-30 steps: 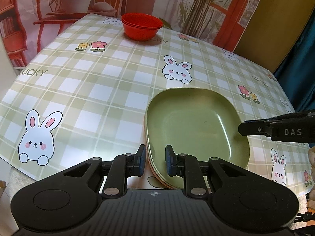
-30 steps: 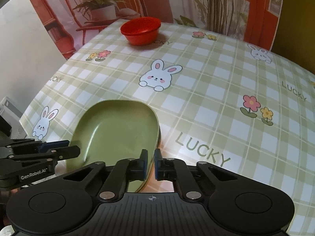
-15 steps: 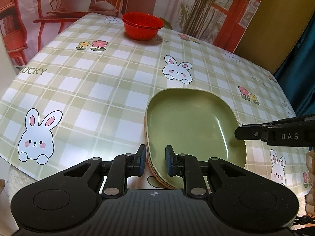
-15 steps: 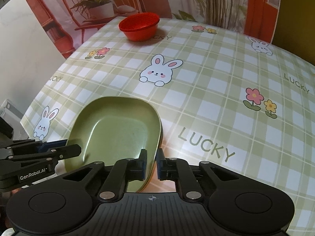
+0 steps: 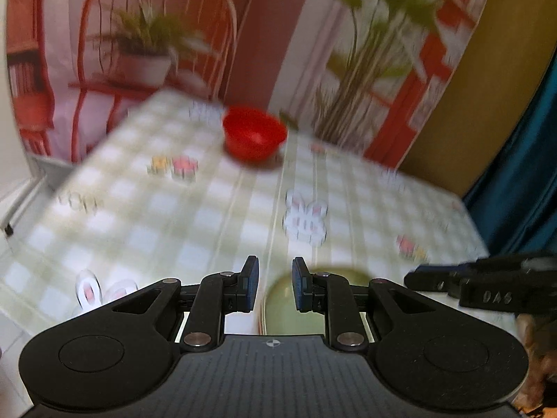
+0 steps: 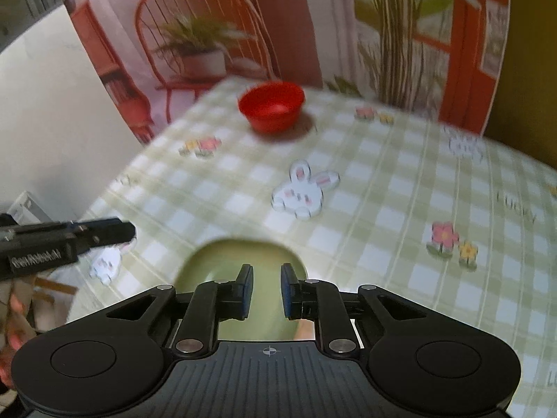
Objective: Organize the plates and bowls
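A stack of green plates [image 6: 243, 261] lies on the near part of the checked tablecloth, and shows in the left wrist view [image 5: 282, 310] below my fingers. A red bowl [image 5: 254, 136] stands at the table's far edge, also in the right wrist view [image 6: 271, 109]. My left gripper [image 5: 271, 287] is open and empty above the near table edge. My right gripper [image 6: 265, 291] is open and empty over the plates. Each gripper shows in the other's view: the right one [image 5: 487, 284] and the left one [image 6: 62, 240]. Both views are blurred.
The bunny-print tablecloth [image 6: 400, 209] covers the table. A red chair with a potted plant [image 6: 205, 55] and a patterned backdrop stand behind the table. A blue curtain [image 5: 522, 191] hangs at the right.
Both grippers have pulled back and tilted up, so the plates sit lower in view and the bowl nearer the middle. The right jaws have opened from nearly shut.
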A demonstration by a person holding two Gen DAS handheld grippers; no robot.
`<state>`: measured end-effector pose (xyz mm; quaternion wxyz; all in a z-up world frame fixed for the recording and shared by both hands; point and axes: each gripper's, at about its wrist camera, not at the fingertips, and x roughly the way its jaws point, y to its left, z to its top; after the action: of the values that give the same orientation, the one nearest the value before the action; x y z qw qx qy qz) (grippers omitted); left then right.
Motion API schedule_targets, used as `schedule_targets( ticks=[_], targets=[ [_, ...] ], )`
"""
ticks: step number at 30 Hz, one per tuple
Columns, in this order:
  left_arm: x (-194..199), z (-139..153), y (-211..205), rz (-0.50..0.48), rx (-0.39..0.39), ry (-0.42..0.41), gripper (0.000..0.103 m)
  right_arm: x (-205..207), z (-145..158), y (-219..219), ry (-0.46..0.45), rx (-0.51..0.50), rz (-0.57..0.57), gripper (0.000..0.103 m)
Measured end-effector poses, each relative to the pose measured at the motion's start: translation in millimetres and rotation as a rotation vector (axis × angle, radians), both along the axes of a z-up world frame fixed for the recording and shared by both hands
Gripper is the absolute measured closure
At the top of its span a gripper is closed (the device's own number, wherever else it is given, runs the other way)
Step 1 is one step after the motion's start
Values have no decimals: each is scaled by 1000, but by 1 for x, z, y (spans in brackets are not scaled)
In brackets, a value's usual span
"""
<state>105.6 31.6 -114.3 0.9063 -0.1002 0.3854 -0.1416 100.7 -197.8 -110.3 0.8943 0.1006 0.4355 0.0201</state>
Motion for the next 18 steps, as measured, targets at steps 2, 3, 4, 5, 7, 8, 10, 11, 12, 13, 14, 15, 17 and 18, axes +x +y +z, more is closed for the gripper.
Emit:
schedule_targets(
  ticks=[2,3,4,5,7,8,10,11,12,13,14,15,17,18],
  targets=[
    [2,17,7,6,-24,-34,81,5,10,1,-20,-1,3,87],
    [3,25,10,12,-30,-50,81,7,13,1,-27,0,2,87],
    [4,34,13,20,-32,-68,81,10,18,1,-36,1,1,87],
    [5,42,16,28,-32,-87,81,13,22,1,-45,1,0,87],
    [7,57,21,40,-30,-124,81,19,30,0,-62,5,0,87],
    [8,62,22,44,-30,-138,81,22,33,0,-72,7,-1,87],
    [13,74,27,55,-26,-162,81,29,41,-2,-92,12,-3,86],
    [16,79,29,62,-22,-172,81,33,45,-3,-102,12,-5,86],
    [19,83,30,72,-16,-181,80,38,49,-4,-115,13,-7,86],
    [23,86,32,80,-11,-189,80,42,52,-4,-125,13,-8,86],
    [26,89,34,88,-4,-198,80,47,55,-5,-136,12,-10,86],
    [30,92,35,96,6,-207,80,52,58,-5,-147,11,-11,86],
    [39,98,40,114,24,-226,80,64,65,-6,-169,12,-12,86],
    [44,101,42,126,37,-234,80,70,68,-7,-180,15,-13,86]
  ],
)
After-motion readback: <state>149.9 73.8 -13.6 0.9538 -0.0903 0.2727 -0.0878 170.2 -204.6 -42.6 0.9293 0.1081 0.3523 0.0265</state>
